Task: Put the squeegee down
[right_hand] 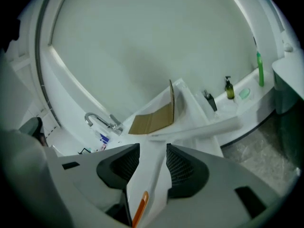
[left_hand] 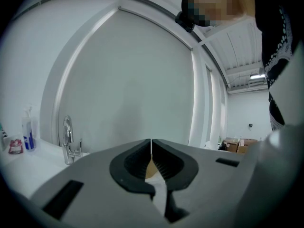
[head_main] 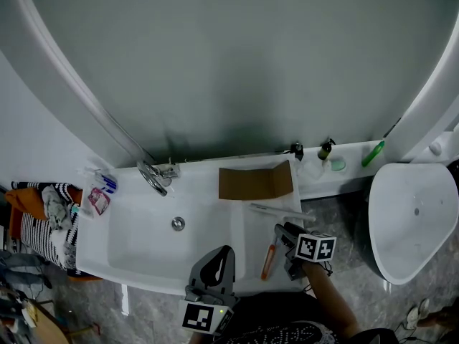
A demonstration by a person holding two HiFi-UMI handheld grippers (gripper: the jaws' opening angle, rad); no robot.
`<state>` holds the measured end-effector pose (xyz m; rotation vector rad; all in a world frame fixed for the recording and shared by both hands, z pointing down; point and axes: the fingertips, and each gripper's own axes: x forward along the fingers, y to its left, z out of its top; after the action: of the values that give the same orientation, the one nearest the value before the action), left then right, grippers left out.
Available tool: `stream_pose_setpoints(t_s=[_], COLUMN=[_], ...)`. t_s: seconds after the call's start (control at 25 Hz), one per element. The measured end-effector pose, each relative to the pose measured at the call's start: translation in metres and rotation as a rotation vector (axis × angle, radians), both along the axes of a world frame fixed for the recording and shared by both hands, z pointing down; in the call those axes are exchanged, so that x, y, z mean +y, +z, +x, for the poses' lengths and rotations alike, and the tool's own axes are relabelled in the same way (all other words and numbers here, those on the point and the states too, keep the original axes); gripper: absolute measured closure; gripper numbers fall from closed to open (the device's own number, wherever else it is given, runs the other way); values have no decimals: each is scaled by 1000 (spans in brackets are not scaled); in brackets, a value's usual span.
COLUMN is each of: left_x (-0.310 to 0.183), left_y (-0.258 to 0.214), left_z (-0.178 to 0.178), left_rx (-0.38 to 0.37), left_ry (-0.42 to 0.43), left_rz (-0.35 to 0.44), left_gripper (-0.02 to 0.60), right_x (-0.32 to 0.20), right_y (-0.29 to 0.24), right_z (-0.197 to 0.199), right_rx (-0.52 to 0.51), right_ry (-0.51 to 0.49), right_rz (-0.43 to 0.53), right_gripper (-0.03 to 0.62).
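Squeegee (head_main: 268, 262) lies flat near the surface's (head_main: 247, 239) front right corner, its handle between the right gripper's (right_hand: 153, 148) wide-spread jaws, which do not press it and so seem to have released it, while the left gripper (head_main: 222, 251), closed and empty, waits at the front edge.

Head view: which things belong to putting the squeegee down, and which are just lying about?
Job: white squeegee with orange handle; right hand-held gripper, open around it; white sink counter.
Lying about: folded brown cardboard sheet; chrome tap; dark pump bottle.
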<state>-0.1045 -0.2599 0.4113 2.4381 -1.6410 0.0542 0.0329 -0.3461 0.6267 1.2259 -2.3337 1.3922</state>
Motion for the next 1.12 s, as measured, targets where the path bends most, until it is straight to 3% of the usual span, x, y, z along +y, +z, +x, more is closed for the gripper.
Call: stream_pose_setpoints(t_s=[0.08, 0.2, 0.28, 0.44, 0.68, 0.84, 1.12], left_x=[1, 4, 5, 13, 25, 33, 44], left_y=[-7, -13, -15, -16, -20, -10, 8], left_z=[5, 12, 16, 26, 43, 51, 65], left_rx=[8, 24, 25, 13, 59, 12, 15], left_ry=[17, 37, 46, 82, 105, 120, 123], left_rz=[28, 47, 49, 42, 45, 49, 40], left_gripper=[569, 570, 571, 569, 569, 570, 571], right_x=[-3, 0, 11, 40, 97, 113, 124], right_y=[-33, -102, -146, -205, -233, -229, -215], right_z=[13, 24, 24, 15, -2, 3, -5], right_rx=[55, 153, 180, 146, 104, 120, 136], right_ry=[26, 39, 20, -30, -87, -60, -119], right_rz=[166, 515, 691, 849, 894, 867, 846], right_gripper=[428, 428, 428, 428, 438, 556, 566])
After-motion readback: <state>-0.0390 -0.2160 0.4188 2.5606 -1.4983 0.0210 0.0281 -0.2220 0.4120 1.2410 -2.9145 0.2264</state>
